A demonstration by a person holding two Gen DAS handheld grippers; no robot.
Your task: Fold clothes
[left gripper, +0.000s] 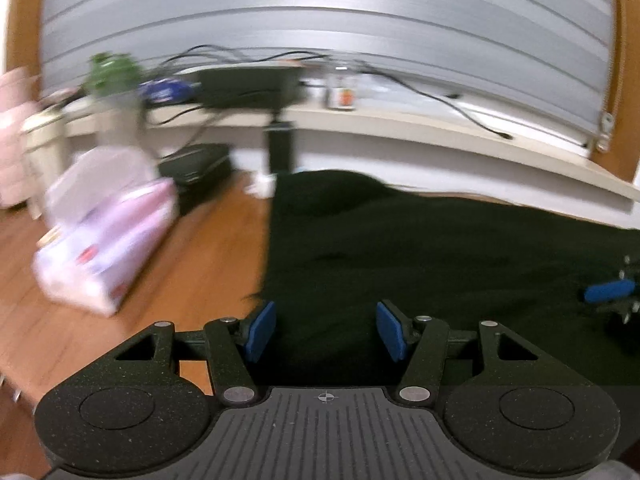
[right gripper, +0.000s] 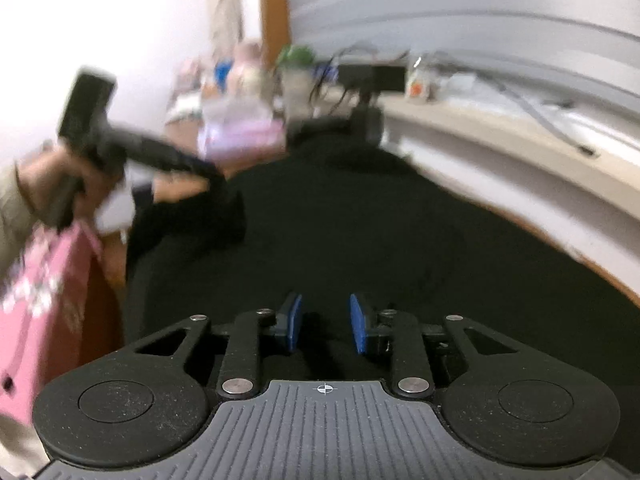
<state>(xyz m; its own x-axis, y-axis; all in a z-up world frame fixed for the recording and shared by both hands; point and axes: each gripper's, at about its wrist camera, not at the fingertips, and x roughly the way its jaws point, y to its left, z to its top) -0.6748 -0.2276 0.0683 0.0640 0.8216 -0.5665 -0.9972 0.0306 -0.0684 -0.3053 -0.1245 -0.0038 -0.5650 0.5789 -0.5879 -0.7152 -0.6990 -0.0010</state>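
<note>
Your left gripper (left gripper: 326, 330) angles down, jaws wide, empty; your right gripper (right gripper: 326, 326) (narrower gap) hovers over the dark garment (right gripper: 360, 220).

floor: wood (left gripper: 192, 280) | window: grey slatted blind (left gripper: 320, 8) | ledge: long pale shelf (left gripper: 440, 124) | wall: white (right gripper: 120, 20)

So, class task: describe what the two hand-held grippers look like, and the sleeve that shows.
Both the left gripper and right gripper are matte black linkages with silver pivot pins, blue pads, a ribbed grey plate and a small crosshair mark. The sleeve is beige.
</note>
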